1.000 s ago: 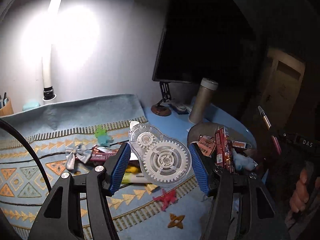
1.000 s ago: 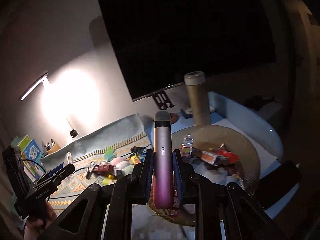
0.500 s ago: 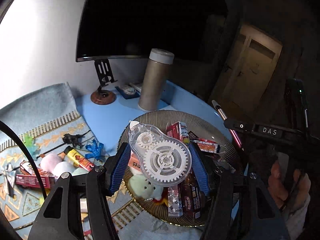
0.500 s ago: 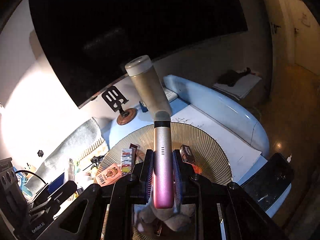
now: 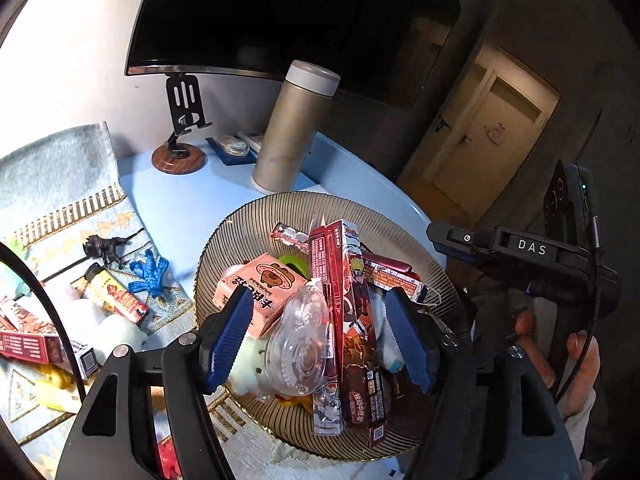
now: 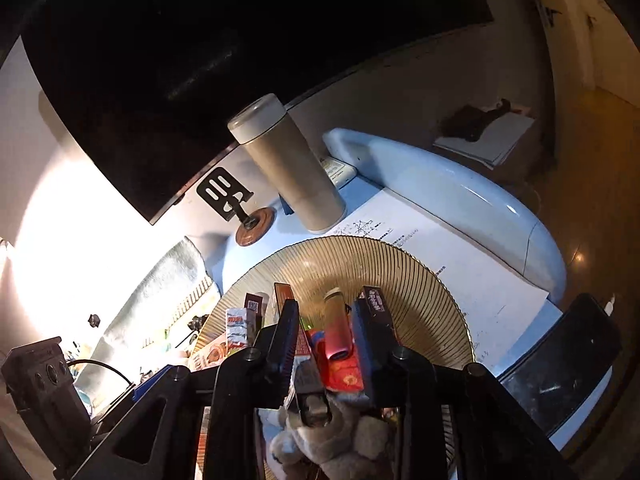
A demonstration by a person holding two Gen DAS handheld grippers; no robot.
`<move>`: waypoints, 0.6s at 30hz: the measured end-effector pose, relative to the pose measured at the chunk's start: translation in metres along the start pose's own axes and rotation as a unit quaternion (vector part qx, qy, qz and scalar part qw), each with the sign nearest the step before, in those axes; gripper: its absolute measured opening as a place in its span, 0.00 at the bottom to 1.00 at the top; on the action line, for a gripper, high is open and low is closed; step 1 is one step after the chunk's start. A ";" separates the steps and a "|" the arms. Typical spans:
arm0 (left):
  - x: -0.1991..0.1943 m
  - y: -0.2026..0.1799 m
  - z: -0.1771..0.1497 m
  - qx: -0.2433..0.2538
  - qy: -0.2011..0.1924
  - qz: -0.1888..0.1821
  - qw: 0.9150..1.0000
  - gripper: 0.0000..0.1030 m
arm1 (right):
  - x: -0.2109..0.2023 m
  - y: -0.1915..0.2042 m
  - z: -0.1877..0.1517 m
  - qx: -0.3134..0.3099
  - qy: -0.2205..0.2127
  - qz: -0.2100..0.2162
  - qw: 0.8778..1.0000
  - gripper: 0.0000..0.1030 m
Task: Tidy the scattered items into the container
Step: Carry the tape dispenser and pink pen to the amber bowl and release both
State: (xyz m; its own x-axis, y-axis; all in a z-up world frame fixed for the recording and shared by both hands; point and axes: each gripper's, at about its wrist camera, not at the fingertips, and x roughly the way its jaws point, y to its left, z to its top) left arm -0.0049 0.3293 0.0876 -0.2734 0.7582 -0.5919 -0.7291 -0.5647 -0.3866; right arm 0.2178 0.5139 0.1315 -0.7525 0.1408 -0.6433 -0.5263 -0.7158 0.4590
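A ribbed amber glass plate (image 5: 404, 216) holds several snack packs and boxes. My left gripper (image 5: 320, 332) is open right above it. The clear correction-tape dispenser (image 5: 302, 344) lies loose on the pile between the blue pads, not gripped. In the right wrist view my right gripper (image 6: 326, 332) is open over the same plate (image 6: 420, 276). The pink-and-gold pen-shaped device (image 6: 338, 330) lies free on the packs between the fingers. A grey plush toy (image 6: 340, 448) sits under that gripper.
A tan thermos (image 5: 294, 128) stands behind the plate, with a phone stand (image 5: 180, 148) and a dark monitor (image 5: 280, 16) beyond. Loose items remain on the patterned mat at left: a blue figure (image 5: 150, 272), a lighter (image 5: 116, 292), a dark figure (image 5: 104, 246), a red box (image 5: 28, 346).
Both grippers moved over the plate and opened. The left one let go of the tape dispenser and the right one let go of the pink device; both now lie on the pile.
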 end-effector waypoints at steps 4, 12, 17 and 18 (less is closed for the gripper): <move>-0.012 0.000 -0.006 0.001 -0.001 0.008 1.000 0.67 | -0.013 0.005 -0.009 0.002 -0.005 0.017 1.000 0.27; -0.048 0.011 -0.025 -0.022 -0.012 0.018 1.000 0.67 | -0.037 0.045 -0.033 -0.043 -0.005 0.041 0.998 0.29; -0.076 0.033 -0.043 -0.046 -0.021 0.040 0.998 0.67 | -0.053 0.090 -0.056 -0.100 -0.006 0.079 0.992 0.38; -0.082 0.041 -0.047 -0.054 -0.024 0.046 0.997 0.67 | -0.054 0.100 -0.062 -0.111 -0.005 0.088 0.990 0.41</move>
State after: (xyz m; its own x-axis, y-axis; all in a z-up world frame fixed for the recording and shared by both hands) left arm 0.0172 0.2287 0.0870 -0.3679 0.7144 -0.5952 -0.6283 -0.6629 -0.4073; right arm 0.2308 0.3921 0.1741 -0.8294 0.0057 -0.5586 -0.2866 -0.8627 0.4167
